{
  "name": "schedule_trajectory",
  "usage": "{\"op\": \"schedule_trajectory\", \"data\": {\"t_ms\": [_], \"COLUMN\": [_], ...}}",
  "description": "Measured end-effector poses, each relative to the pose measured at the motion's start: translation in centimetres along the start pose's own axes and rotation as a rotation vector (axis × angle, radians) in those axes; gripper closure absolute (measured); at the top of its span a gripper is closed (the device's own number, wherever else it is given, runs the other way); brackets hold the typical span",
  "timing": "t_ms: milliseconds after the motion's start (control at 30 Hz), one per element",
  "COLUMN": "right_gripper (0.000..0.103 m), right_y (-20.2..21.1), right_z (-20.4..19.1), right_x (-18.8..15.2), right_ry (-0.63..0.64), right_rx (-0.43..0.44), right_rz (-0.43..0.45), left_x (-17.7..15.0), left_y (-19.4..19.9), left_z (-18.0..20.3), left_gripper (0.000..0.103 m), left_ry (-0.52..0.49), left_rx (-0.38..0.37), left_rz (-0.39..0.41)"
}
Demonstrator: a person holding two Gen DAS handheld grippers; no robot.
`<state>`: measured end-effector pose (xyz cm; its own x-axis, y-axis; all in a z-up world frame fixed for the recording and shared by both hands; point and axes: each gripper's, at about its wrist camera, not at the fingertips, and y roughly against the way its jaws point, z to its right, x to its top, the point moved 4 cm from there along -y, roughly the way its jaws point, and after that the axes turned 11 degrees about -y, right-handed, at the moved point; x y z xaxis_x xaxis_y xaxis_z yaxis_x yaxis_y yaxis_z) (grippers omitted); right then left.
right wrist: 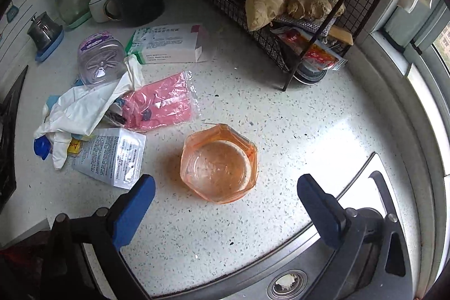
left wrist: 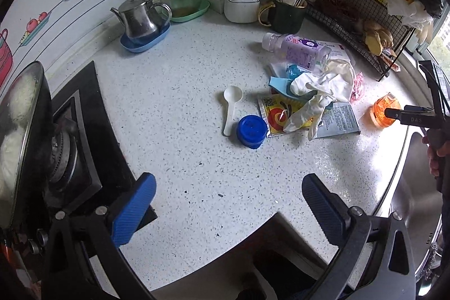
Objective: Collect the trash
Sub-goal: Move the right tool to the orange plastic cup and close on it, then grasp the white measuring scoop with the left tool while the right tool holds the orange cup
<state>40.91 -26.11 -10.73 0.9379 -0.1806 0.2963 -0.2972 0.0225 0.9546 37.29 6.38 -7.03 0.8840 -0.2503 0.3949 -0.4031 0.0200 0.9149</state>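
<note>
Both tongs, left (left wrist: 229, 204) and right (right wrist: 226, 204), gape wide and empty; the orange cup (right wrist: 218, 163) (translucent, faceted, upright) sits at twelve o'clock of the right tongs.

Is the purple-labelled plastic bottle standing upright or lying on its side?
On its side: the bottle lies lengthwise on the trash pile; in the right wrist view its base faces the camera.
</note>
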Motion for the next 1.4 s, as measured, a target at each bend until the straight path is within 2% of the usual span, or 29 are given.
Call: {"op": "schedule_trajectory", "data": {"t_ms": [100, 167, 233, 500, 667, 967, 1167, 1400], "right_gripper": [0.018, 0.033, 0.039, 0.042, 0.042, 0.042, 0.042, 0.042], "right_y": [-1.0, -1.2, -1.2, 1.0, 3.6, 5.7, 4.2, 3.6], "right_z": [0.3, 0.3, 0.3, 0.4, 0.2, -0.7, 0.2, 1.0], "right_x": [0.2, 0.1, -0.1, -0.8, -1.9, -4.1, -3.6, -3.3], "right_ry": [-0.029, -0.030, -0.032, 0.000, -0.010, 0.020, -0.002, -0.027], "right_rx": [0.048, 0.057, 0.062, 0.031, 0.048, 0.066, 0.075, 0.092], "right_rz": [-0.031, -0.044, -0.047, 0.032, 0.059, 0.071, 0.059, 0.048], "left_x": [0.3, 0.3, 0.5, 1.4, 2.6, 6.6, 9.4, 10.1], "left_y": [-0.8, -0.9, -1.1, -2.8, -5.4, -10.6, -13.7, -17.1], "left_z": [0.0, 0.0, -0.1, -1.4, -1.1, -1.5, -3.0, -3.7], "left_gripper": [0.000, 0.000, 0.000, 0.000, 0.000, 0.000, 0.000, 0.029], "left_ry": [-0.010, -0.011, -0.015, -0.022, -0.034, -0.094, -0.081, -0.113], "left_rx": [-0.018, -0.028, -0.032, -0.043, -0.125, -0.121, -0.113, -0.112], "left_rz": [-0.008, -0.008, -0.011, -0.032, -0.056, -0.085, -0.093, -0.154]}}
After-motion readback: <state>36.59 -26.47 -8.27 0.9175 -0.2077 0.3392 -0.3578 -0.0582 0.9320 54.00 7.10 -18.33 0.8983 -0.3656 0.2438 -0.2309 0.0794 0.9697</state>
